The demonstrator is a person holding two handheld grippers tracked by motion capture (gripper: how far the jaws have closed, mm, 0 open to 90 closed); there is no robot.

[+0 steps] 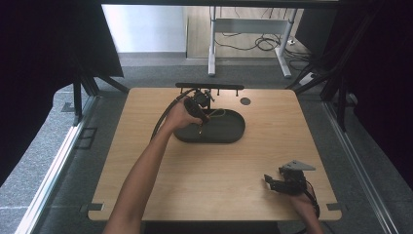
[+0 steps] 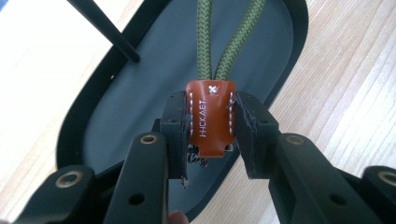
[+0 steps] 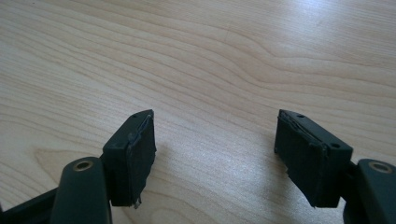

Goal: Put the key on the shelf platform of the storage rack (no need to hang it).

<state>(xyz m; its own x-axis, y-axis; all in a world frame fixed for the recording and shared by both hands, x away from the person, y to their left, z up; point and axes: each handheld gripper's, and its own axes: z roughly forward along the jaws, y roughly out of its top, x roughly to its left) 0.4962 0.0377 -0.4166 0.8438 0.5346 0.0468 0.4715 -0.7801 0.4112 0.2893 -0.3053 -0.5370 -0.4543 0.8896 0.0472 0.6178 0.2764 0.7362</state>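
Up at the far middle of the wooden table (image 1: 214, 165): a dark oval tray (image 1: 229, 130), long side running left to right. Reaching over its left end from the left side: the left gripper (image 1: 201, 119), held in the left hand (image 1: 181, 117), arm stretched far forward.

Seen in the left gripper view: the left gripper (image 2: 211, 128) clamped on a small brown leather tab (image 2: 210, 119), one black pad pressed on each side of it. White stitches down both edges of the tab, some white letters along it, a tiny white cross near the top. Coming out of the tab's top: a green braided cord (image 2: 219, 51), two strands side by side. Long way of tab and cord pointing straight away from the jaws, up the picture, over the grey floor of the tray (image 2: 154, 84) toward its far rim. Far end of the cord cut off by the picture's top edge. Across the upper left, a thin black bar (image 2: 109, 32), slanted. Hard to tell if the tab touches the tray floor or hangs just above.

Down at the near right corner of the table: the right gripper (image 1: 270, 181), in the right hand (image 1: 304, 204), well apart from the tray. In the right gripper view: the right gripper (image 3: 215, 154) with jaws wide apart, nothing between them, just bare pale wood (image 3: 210, 60) underneath.
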